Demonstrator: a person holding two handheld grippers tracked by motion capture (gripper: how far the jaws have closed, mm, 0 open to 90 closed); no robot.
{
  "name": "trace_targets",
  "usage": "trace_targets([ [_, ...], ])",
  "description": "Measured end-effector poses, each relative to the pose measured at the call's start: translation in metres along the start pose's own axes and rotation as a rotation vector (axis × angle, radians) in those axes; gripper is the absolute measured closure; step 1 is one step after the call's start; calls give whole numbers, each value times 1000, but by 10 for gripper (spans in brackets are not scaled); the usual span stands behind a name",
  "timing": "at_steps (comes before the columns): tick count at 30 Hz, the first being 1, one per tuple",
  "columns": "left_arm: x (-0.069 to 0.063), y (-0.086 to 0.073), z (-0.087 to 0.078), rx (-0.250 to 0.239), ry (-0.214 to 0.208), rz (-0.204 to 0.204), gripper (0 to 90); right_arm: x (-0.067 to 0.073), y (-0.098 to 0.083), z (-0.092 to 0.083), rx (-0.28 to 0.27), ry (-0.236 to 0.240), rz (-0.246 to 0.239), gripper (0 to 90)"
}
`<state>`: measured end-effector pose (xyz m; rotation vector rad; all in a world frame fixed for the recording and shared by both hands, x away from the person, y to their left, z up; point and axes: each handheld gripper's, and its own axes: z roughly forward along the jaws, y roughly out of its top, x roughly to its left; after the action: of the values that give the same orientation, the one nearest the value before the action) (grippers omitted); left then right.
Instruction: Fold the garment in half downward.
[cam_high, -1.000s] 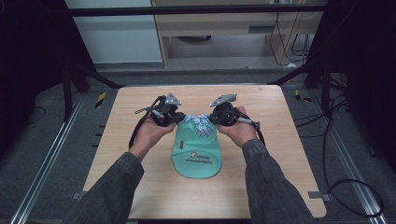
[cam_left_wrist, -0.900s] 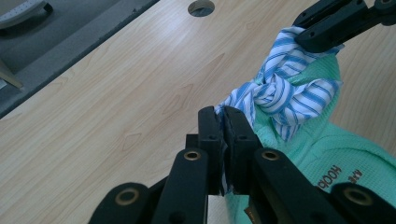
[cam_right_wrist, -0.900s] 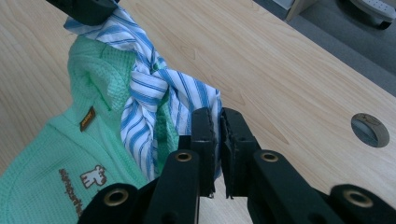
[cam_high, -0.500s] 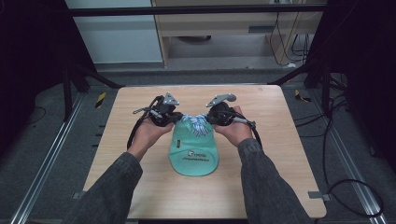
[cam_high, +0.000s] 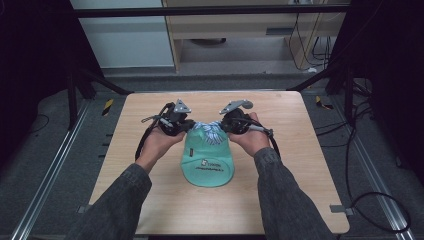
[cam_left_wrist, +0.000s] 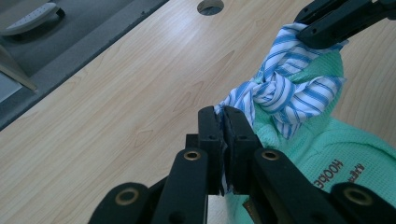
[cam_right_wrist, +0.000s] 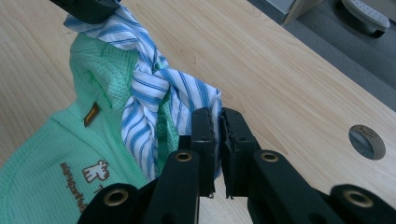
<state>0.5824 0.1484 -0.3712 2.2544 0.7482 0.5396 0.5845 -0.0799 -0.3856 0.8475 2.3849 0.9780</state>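
A mint-green waffle-cloth bag (cam_high: 207, 165) with a small printed logo lies flat in the middle of the wooden table (cam_high: 300, 150). At its far end a blue-and-white striped cloth band (cam_high: 210, 131) is tied in a knot (cam_left_wrist: 273, 91). My left gripper (cam_high: 191, 125) is shut on the band's left end, its jaws pinching striped cloth (cam_left_wrist: 224, 116). My right gripper (cam_high: 223, 125) is shut on the other end (cam_right_wrist: 218, 116). The knot (cam_right_wrist: 147, 77) sits between the two grippers. The right gripper's jaws (cam_left_wrist: 336, 23) show across from my left one.
A round cable hole (cam_right_wrist: 367, 141) sits in the tabletop near the far edge (cam_left_wrist: 210, 5). Beyond the table are a grey floor, a chair base (cam_right_wrist: 362, 14), dark frame posts and a cabinet (cam_high: 125, 40). Cables trail from both grippers.
The bag's near end has shifted slightly to the left. Both hands and grippers keep their places, still pinching the striped band.
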Motion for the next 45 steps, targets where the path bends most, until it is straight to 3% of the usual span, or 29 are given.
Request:
trace_targets([
  [14,-2,-9,-2,0,-3,2,865,8,-5,-3,-19,16,-11,843],
  [18,-5,-11,-4,-3,-1,17,865,12,-7,-4,-25,17,-10,843],
  [30,-17,-19,-8,-37,-12,9,864,20,-19,-13,-39,23,-20,842],
  [34,-23,-19,-12,-39,-9,36,864,20,-24,-15,-53,21,-14,842],
  [45,-29,-27,-11,-48,-3,33,863,25,-31,-14,-59,18,-18,841],
])
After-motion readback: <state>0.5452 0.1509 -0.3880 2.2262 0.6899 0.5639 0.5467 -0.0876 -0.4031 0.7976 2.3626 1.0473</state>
